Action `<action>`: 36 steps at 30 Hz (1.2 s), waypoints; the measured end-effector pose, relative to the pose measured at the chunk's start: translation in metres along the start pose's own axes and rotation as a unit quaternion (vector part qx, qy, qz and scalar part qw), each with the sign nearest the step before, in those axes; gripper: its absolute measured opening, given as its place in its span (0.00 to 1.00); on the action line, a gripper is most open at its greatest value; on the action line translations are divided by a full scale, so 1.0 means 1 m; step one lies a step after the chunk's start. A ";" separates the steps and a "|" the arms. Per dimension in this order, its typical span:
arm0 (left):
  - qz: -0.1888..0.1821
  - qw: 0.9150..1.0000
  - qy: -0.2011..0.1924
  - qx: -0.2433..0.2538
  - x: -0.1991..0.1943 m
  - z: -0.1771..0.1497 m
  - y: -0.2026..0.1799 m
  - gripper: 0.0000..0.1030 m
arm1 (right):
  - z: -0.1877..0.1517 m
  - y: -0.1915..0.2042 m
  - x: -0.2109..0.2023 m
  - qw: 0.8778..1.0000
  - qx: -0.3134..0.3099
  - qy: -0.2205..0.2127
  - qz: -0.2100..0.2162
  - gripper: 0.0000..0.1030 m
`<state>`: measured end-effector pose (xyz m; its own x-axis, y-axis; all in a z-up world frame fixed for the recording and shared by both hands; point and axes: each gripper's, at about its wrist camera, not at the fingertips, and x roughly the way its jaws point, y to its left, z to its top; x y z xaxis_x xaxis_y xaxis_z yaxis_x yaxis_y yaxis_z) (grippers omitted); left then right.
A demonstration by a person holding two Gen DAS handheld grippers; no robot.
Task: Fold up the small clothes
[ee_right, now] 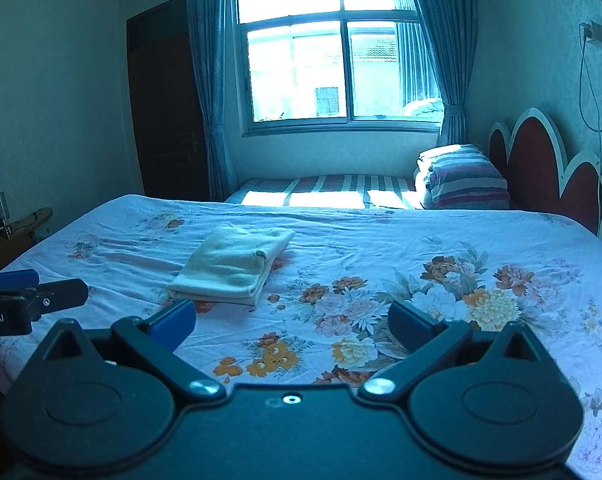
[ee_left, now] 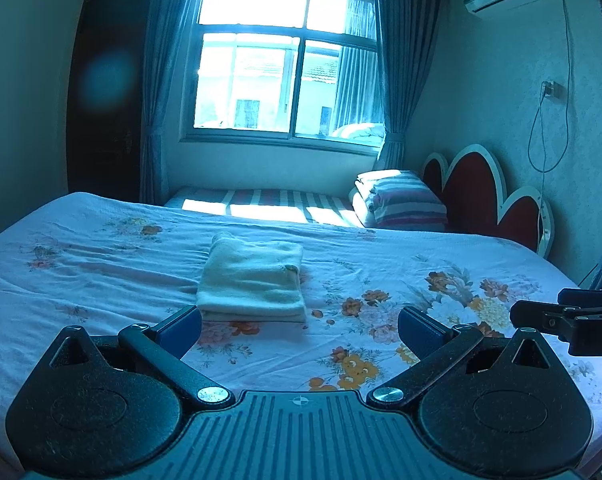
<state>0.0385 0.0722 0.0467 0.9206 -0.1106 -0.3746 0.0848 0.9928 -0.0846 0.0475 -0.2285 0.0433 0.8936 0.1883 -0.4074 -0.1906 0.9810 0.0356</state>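
A small cream garment point(ee_left: 251, 280) lies folded in a neat rectangle on the floral bedsheet point(ee_left: 101, 264); it also shows in the right wrist view point(ee_right: 231, 266). My left gripper point(ee_left: 299, 330) is open and empty, held just in front of the garment's near edge, above the sheet. My right gripper point(ee_right: 291, 322) is open and empty, to the right of the garment and nearer me. The right gripper's tip shows at the right edge of the left wrist view point(ee_left: 541, 316). The left gripper's tip shows at the left edge of the right wrist view point(ee_right: 41, 292).
A second bed with a striped sheet point(ee_left: 269, 204) and folded striped bedding point(ee_left: 401, 204) stands behind, under the window point(ee_left: 285, 56). A red headboard point(ee_left: 481, 196) is at the right. A dark door point(ee_left: 109, 92) is at the left.
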 end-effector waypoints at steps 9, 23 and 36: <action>0.000 1.000 0.002 0.001 0.002 -0.001 0.001 1.00 | 0.000 0.002 0.003 1.000 -0.002 0.002 0.003 1.00; 0.005 1.000 0.001 -0.001 0.000 -0.001 0.005 1.00 | 0.002 0.004 0.004 1.000 -0.006 0.001 0.009 1.00; 0.005 1.000 -0.001 0.002 0.000 -0.001 0.005 1.00 | 0.003 0.004 0.004 1.000 -0.007 -0.001 0.013 1.00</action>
<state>0.0386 0.0771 0.0457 0.9221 -0.1010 -0.3736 0.0773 0.9940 -0.0778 0.0517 -0.2237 0.0449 0.8890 0.2143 -0.4047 -0.2196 0.9750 0.0338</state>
